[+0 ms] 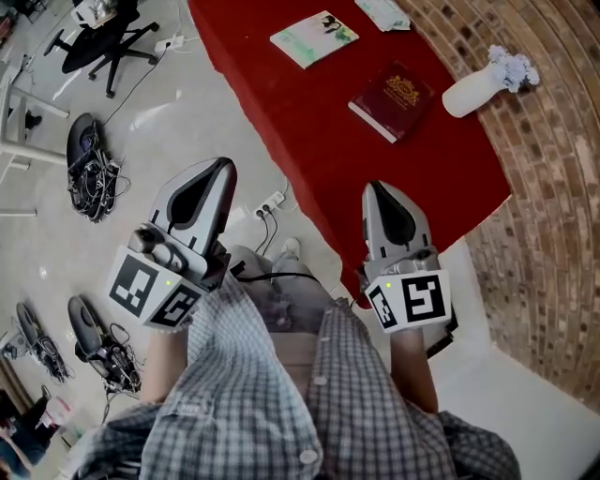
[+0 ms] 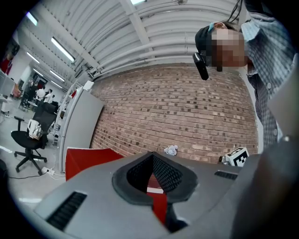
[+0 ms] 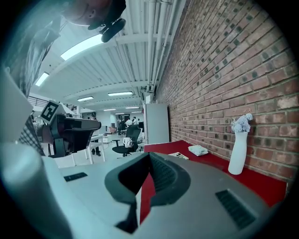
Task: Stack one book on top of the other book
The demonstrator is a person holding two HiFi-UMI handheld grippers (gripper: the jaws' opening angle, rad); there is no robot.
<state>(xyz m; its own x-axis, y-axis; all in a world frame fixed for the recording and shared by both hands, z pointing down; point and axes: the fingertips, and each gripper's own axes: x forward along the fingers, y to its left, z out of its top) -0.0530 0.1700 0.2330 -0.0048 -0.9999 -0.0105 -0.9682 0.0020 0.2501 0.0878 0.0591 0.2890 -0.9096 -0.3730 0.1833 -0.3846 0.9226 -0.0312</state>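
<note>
Lying flat on the red worktop (image 1: 309,141), the dark red book (image 1: 392,101) and the green-and-white book (image 1: 314,38) sit apart from each other, neither on top of the other. Both are ahead of the jaws and well clear of them. The dark red book is the nearer one, out beyond the right gripper (image 1: 378,190); the green-and-white book lies farther along the cloth, toward the far end. Nothing stands between either pair of jaws: each gripper's own view shows the two padded faces pressed together, with only a sliver of red cloth visible through the notch between them.

A white vase (image 1: 473,92) stands upright on the worktop beside the brick wall (image 1: 553,187), just past the dark red book, and holds a small bunch of pale flowers (image 1: 514,67). A white packet (image 1: 382,13) lies at the far end, near the green-and-white book.

Both grippers are held out in front of the person's checked shirt (image 1: 262,403), side by side and well apart, pointing forward toward the worktop and roughly level. The left gripper (image 1: 223,169) hangs over the pale floor (image 1: 178,122), off the worktop's near corner. The right gripper is over the worktop's near edge, tipped slightly downward. Each marker cube (image 1: 408,300) faces up toward the head camera.
</note>
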